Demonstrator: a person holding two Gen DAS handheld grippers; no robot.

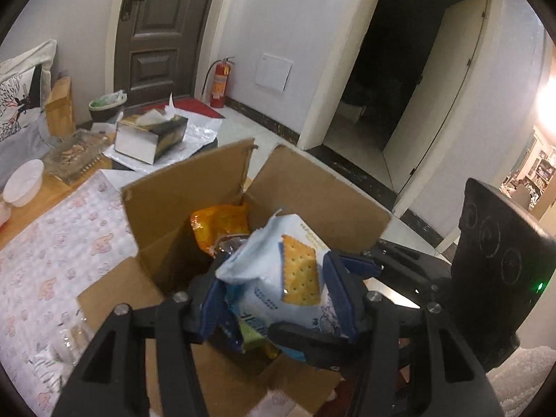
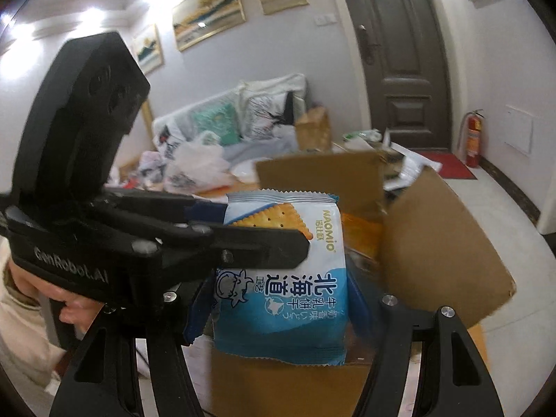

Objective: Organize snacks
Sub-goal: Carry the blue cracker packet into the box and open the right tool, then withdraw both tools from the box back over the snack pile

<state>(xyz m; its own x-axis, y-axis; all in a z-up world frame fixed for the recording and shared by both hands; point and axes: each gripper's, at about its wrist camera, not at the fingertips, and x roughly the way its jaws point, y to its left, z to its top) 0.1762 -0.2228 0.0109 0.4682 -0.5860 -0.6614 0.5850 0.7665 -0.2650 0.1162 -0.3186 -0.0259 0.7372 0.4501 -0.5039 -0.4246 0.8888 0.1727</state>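
Above the open cardboard box (image 1: 305, 191) hung a pale blue cracker packet (image 1: 278, 278), printed with a square biscuit and blue lettering, and both tongs had it at once. From the left wrist camera the left tongs (image 1: 274, 299) were closed on the packet, their blue pads (image 1: 337, 292) pressed against its two sides at about 9 and 3 o'clock of it. From the right wrist camera the right tongs (image 2: 278, 295) gripped the same packet (image 2: 288, 278) lower down, at a middling width set by the packet's bulk, while the black finger (image 2: 260, 246) of the left tongs crossed the packet's front from 9 o'clock.

Inside the box, at 11 o'clock of the packet in the left view, lay an orange snack bag (image 1: 219, 226); a darker wrapper beneath it was too shadowed to name, possibly another snack. The box's flaps stood up around the opening.

The box sat on a surface (image 1: 52, 260) covered with a white cloth patterned in pink. Farther out at 10 o'clock stood a tissue box (image 1: 149, 135), a glass tray (image 1: 73, 156) and a white bowl (image 1: 22, 182). Beyond them were a brown door (image 1: 156, 31) at 12 o'clock, a red fire extinguisher (image 1: 219, 83) against the wall, and a dark doorway (image 1: 406, 69) at 1 o'clock. The right view showed a sofa with cushions (image 2: 260, 111) and framed pictures (image 2: 208, 10) on the wall behind. A person's hand (image 2: 69, 299) held the left tongs' black handle at 8 o'clock.
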